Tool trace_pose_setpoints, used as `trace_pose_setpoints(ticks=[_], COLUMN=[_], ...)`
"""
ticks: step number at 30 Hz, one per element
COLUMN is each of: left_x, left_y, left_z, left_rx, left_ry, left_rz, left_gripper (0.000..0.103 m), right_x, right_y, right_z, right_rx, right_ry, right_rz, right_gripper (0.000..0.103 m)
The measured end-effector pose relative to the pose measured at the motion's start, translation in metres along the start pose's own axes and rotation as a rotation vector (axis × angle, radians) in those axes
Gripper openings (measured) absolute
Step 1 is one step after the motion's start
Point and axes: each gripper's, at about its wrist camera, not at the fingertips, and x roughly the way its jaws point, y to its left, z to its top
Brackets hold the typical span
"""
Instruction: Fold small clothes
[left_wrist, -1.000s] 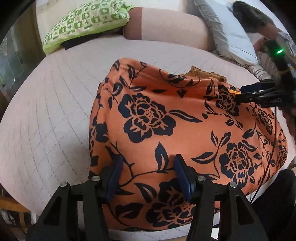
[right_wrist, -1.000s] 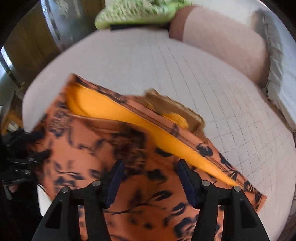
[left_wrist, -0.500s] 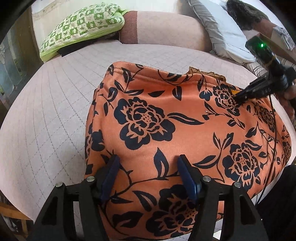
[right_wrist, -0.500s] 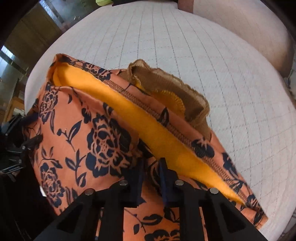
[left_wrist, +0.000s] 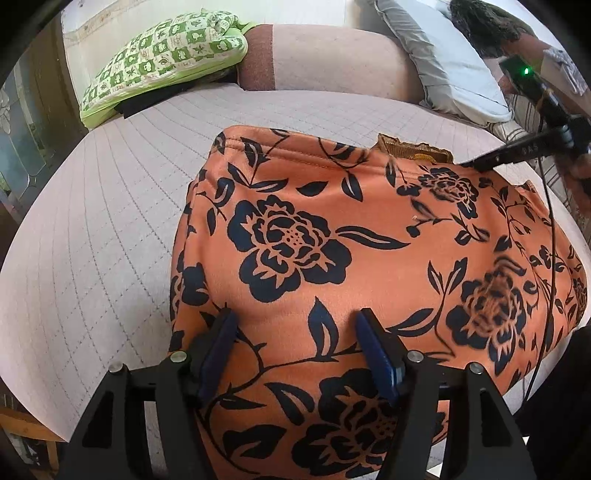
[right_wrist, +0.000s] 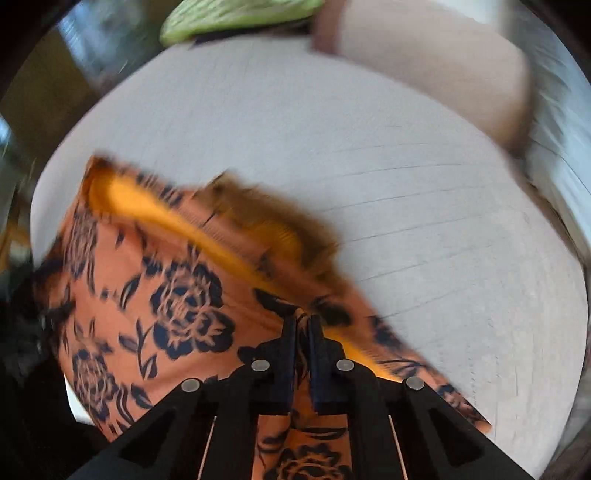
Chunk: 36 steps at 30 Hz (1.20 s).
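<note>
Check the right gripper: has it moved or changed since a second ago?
Yes. The right gripper was open over the orange floral garment; it is now shut on its edge, and in the left view it sits higher, nearer the grey pillow.

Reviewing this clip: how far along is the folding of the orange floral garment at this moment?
Early stage. Done: the orange floral garment lies spread on the quilted bed, with no completed fold visible. In hand: the right gripper is shut on fabric near the garment's far edge, where the yellow lining shows; the left gripper is open over the near part. Left: the folds themselves.
</note>
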Motion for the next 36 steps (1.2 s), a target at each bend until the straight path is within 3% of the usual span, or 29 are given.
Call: trace_pose_setpoints(ticks=[3,5,7,12,14,17,18,21,25,27,29,31,34,36], left_x=[-0.001,0.0,-0.001,-0.004,-0.008,-0.022,-0.029,-0.031,0.013,0.011,0.008,0.007,-0.004,-0.015], left_y=[0.001,0.0,0.0,-0.001,-0.003,-0.003,-0.002,-0.003,0.001,0.0,-0.003,-0.002,-0.003,0.001], left_z=[-0.001,-0.001,0.0,0.001,0.002,0.006,0.009,0.016,0.014,0.014,0.014,0.015,0.021,0.028], left_rx=[-0.004,0.008,0.006,-0.001,-0.001,-0.023,-0.031,-0.031,-0.028,-0.021,-0.007,-0.015,-0.033,-0.053], left_ry=[0.002,0.005,0.011,0.021,0.023,-0.016,-0.045,-0.077,0.065,0.038,0.043,0.054,0.038,0.001], left_rz=[-0.003,0.004,0.009,0.022,0.036,0.039,0.038,0.052,0.12,0.127,0.142,0.141,0.141,0.119], left_gripper=[0.068,0.068,0.068,0.068,0.068,0.068,0.068,0.07,0.073,0.073,0.073,0.073,0.073,0.073], right_x=[0.006,0.013,0.015,-0.049,-0.07,-0.081,-0.078,-0.068,-0.053,-0.046,-0.043,-0.038,-0.061,-0.08], right_y=[-0.01,-0.013,-0.016,-0.057,-0.074,-0.096,-0.106,-0.13,-0.132,-0.138,-0.162,-0.174,-0.171,-0.167], right_z=[-0.006,-0.012,-0.02,-0.056,-0.078,-0.116,-0.123,-0.148,-0.154,-0.154,-0.166,-0.174,-0.179,-0.18], right_rx=[0.045,0.061,0.076,0.284,0.331,0.366,0.385,0.48,0.497,0.513,0.619,0.651,0.656,0.671], right_ry=[-0.012,-0.006,0.024,-0.174,-0.201,-0.162,-0.149,-0.139,-0.159,-0.135,-0.129,-0.118,-0.211,-0.259], right_rz=[0.007,0.053,0.034,0.124,0.085,-0.109,-0.127,-0.088,0.026,-0.071,-0.132,-0.085,-0.085,-0.129], right_gripper=[0.009,0.023,0.025,0.025,0.025,0.025,0.025,0.025,0.024,0.008,0.007,0.008,0.01,0.015])
